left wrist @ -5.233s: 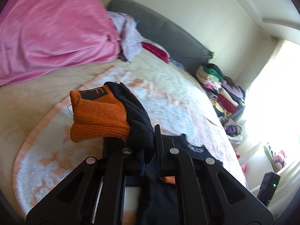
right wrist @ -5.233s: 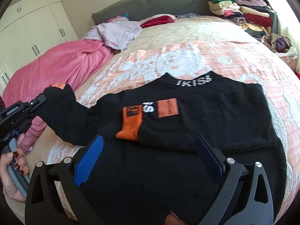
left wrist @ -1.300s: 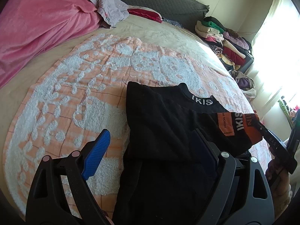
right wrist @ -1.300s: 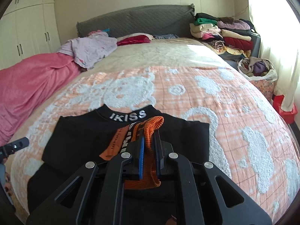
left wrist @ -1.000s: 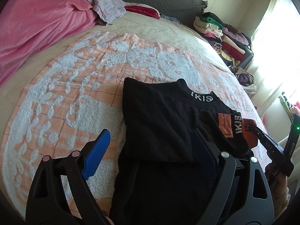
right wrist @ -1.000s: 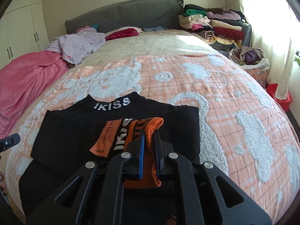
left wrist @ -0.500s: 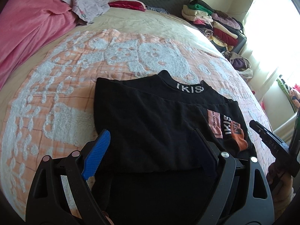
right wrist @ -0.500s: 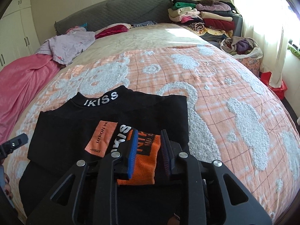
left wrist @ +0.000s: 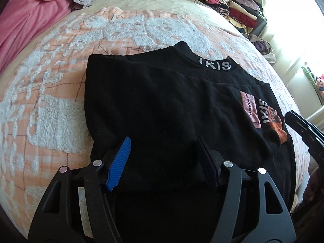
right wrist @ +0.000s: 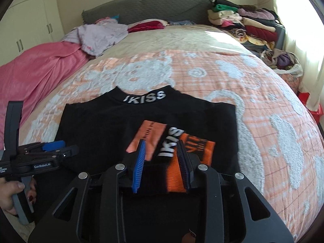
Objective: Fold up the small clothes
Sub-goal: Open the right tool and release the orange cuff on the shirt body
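Note:
A black sweater (left wrist: 162,101) (right wrist: 97,125) with a white "IKISS" collar lies flat on the bed, both sleeves folded across its chest. The orange cuff (right wrist: 194,154) (left wrist: 277,125) rests on top at the right side. My right gripper (right wrist: 161,147) hovers over that cuff, jaws opening, pads clear of the fabric; it also shows at the right edge of the left wrist view (left wrist: 299,125). My left gripper (left wrist: 163,154) (right wrist: 52,147) is low over the folded sleeve's near edge, jaws closing, with black fabric lying between them but not pinched.
The orange-and-white bedspread (right wrist: 263,111) lies under the sweater. A pink blanket (right wrist: 40,70) and a lilac garment (right wrist: 101,34) are at the far left. Folded clothes (right wrist: 243,20) are stacked far right by the grey headboard (right wrist: 141,6). A hand (right wrist: 12,190) holds the left gripper.
The right gripper laid the orange-cuffed sleeve on the sweater and let go, its jaws spreading. The left gripper dropped closer to the sweater and its jaws narrowed.

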Motion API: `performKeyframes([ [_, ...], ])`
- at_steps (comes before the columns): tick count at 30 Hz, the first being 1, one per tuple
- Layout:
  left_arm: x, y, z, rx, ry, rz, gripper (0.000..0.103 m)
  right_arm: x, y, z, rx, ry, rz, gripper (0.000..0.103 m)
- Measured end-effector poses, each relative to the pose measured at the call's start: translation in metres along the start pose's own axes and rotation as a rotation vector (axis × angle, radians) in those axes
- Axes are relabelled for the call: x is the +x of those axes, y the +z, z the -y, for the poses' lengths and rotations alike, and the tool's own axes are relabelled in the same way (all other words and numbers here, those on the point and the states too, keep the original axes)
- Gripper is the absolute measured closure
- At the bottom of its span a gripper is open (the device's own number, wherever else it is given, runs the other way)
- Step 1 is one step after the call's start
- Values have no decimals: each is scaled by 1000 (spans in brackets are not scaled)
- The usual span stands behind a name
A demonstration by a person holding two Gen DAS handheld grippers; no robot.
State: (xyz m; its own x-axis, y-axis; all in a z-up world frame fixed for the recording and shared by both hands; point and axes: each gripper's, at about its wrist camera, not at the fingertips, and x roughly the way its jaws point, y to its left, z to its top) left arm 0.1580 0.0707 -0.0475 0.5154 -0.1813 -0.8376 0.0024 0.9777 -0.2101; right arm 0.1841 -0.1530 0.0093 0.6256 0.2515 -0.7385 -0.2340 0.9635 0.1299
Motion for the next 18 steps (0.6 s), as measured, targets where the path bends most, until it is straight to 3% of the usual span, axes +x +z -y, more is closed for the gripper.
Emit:
performKeyframes([
  [7, -1, -1, 0, 5, -7, 0, 44, 31, -1, -31, -62, 28, -79, 72],
  [13, -3, -2, -1, 4, -19, -2, 44, 47, -15, -15, -21, -15, -141, 73],
  [18, -3, -2, 0, 6, -18, -2, 44, 49, -25, 0, 42, 17, -133, 73],
])
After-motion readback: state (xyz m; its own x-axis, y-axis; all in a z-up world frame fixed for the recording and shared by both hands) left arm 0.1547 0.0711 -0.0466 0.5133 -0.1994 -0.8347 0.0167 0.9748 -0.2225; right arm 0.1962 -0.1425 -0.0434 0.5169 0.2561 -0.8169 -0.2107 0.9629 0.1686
